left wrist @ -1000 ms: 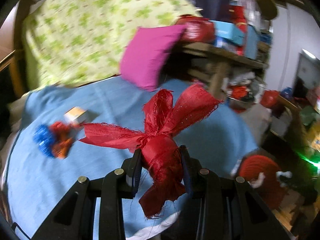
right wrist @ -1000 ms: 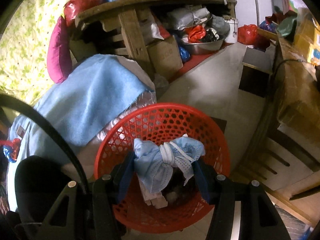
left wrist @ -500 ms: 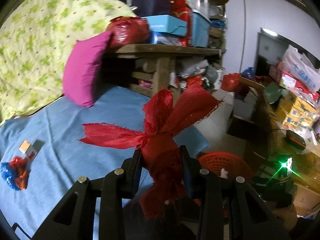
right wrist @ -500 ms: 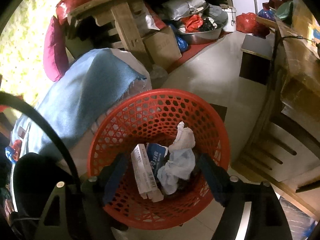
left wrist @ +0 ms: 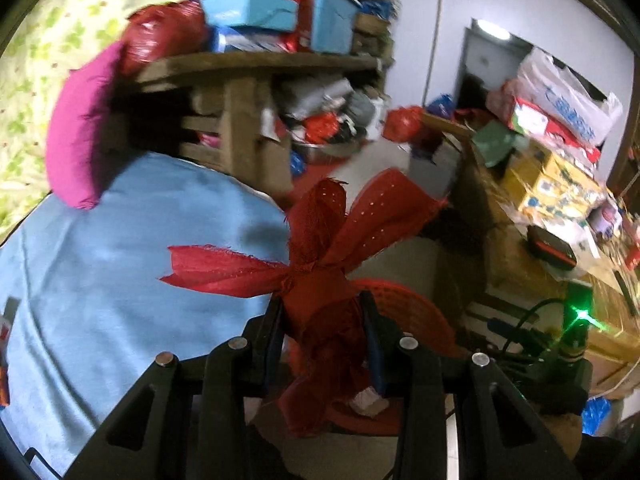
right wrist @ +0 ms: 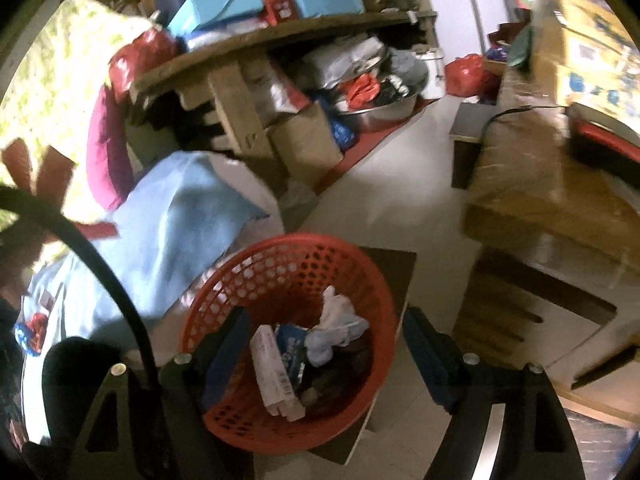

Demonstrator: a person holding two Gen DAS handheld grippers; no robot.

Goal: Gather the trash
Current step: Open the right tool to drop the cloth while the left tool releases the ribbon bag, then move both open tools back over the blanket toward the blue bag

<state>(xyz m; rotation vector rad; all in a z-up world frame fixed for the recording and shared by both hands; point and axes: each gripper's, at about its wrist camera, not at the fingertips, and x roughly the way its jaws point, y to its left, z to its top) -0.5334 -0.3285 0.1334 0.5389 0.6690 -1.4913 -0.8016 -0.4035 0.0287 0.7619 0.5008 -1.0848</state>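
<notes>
Your right hand-held gripper (right wrist: 320, 356) is opening, empty, above the red basket (right wrist: 256, 272), which already holds a mask (right wrist: 336, 330) and cartons. Your left hand-held gripper (left wrist: 322, 334) clamps the red ribbon (left wrist: 316, 280); that and wrappers (right wrist: 30, 332) on the bed (left wrist: 120, 260) remain.

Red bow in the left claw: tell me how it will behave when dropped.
The bow is probably floppy: its frayed tails droop below the left claw. Likely light, being thin fabric. It may snag on the basket mesh.
</notes>
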